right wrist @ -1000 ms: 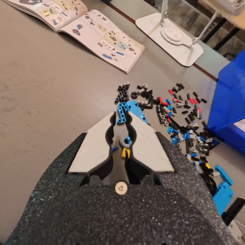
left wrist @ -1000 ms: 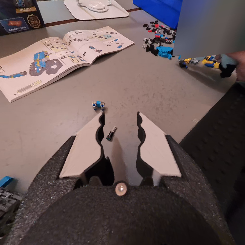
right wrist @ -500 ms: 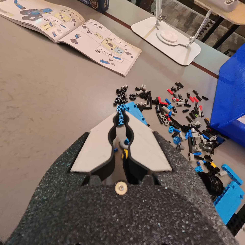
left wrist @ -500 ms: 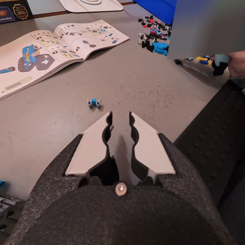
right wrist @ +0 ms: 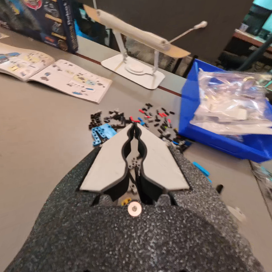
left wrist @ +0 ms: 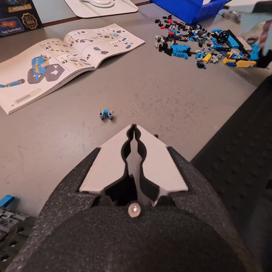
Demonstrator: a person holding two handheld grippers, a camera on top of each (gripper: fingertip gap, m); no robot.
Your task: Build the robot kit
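Left gripper [left wrist: 134,125]: tips pressed together over the grey table [left wrist: 147,82], nothing visible between them. A small dark pin [left wrist: 156,135] pokes out just beside its right finger; can't tell if it touches the finger. Nearest loose piece is a small grey-and-blue connector [left wrist: 106,114], sitting on the table just ahead and left of the tips, apart from them.

An open manual [left wrist: 61,58] lies farther back on the left, a dark box [left wrist: 16,19] stands behind it, and a white stand base [left wrist: 103,7] is at the far edge. The parts pile [left wrist: 198,42] is spread far right, next to a blue bin [left wrist: 188,10]. A black mat [left wrist: 242,154] covers the near right. Grey and blue pieces [left wrist: 7,217] sit at the near left edge.

Right gripper [right wrist: 134,124]: tips closed together, nothing clearly clamped, frame motion-blurred. It hangs above the parts pile [right wrist: 147,117], with a light blue beam [right wrist: 101,132] just left of the tips. Small grey pieces [right wrist: 134,161] show through the gap lower down between the fingers, lying below on the table [right wrist: 36,132]. The blue bin [right wrist: 220,139] on the right holds clear plastic bags [right wrist: 232,106]. The white stand [right wrist: 132,69] sits behind the pile, manual [right wrist: 58,76] back left, box [right wrist: 44,22] behind it.
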